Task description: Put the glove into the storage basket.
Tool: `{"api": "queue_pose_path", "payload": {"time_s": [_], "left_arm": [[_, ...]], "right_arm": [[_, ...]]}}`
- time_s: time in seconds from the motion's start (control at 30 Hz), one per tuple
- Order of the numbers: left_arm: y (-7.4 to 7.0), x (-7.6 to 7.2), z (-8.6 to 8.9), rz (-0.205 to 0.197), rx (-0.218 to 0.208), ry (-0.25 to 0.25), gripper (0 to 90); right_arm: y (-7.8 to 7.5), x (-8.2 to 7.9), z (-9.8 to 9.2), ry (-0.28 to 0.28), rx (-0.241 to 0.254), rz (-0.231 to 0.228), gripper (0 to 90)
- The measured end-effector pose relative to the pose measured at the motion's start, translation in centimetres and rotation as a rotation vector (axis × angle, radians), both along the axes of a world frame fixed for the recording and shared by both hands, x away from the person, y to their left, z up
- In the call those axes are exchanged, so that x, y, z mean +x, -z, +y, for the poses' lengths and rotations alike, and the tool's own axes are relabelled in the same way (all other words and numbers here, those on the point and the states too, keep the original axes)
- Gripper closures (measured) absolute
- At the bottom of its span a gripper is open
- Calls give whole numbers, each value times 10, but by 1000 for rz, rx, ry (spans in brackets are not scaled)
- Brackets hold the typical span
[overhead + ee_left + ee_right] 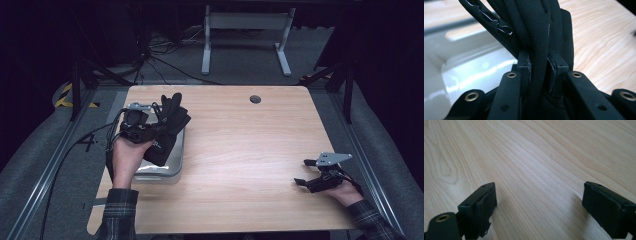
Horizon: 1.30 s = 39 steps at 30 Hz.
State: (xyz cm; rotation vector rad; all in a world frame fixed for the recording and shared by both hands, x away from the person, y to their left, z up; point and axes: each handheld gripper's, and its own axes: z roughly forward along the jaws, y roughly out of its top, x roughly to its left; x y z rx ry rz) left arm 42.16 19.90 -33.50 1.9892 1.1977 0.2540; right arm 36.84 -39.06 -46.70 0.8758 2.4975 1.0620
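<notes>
Left tool (539,72) pinches black glove (536,30) above metal tray (172,167).

The left gripper (159,116) hovers near the tabletop's left edge, its jaws clamped on black fabric, the left hand (127,155) gripping beneath. The right gripper (306,172) rests near the right edge, its jaws spread wide.

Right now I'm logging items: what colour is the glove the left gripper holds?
Black. The glove shows best in the left gripper view, pinched by the left gripper.
</notes>
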Motion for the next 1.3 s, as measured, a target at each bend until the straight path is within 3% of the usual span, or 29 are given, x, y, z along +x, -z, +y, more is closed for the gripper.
{"api": "queue_pose_path", "payload": {"time_s": [0.03,0.13,0.27,0.47,0.57,0.7,0.8,1.03,1.23,1.3], "left_arm": [[0,0,0,0,0,0,748],[21,8,7,48,1,-8,748],[38,17,8,90,13,-4,743],[55,29,12,121,59,-34,667],[56,31,13,109,82,-70,524],[55,29,12,86,87,-74,370],[52,27,8,68,91,-70,319],[41,17,-25,24,94,11,213],[33,11,-58,-10,81,77,173],[30,8,-75,-26,60,108,167]], "right_arm": [[0,0,0,0,0,0,127],[0,0,0,3,-1,1,127],[0,0,0,3,-1,1,127],[0,0,0,3,-1,1,127],[0,0,0,3,-1,1,127],[0,0,0,3,-1,1,127],[0,0,0,3,-1,1,127],[0,0,0,4,0,1,127],[0,0,0,4,-1,1,127],[0,0,0,4,0,1,126]]}}
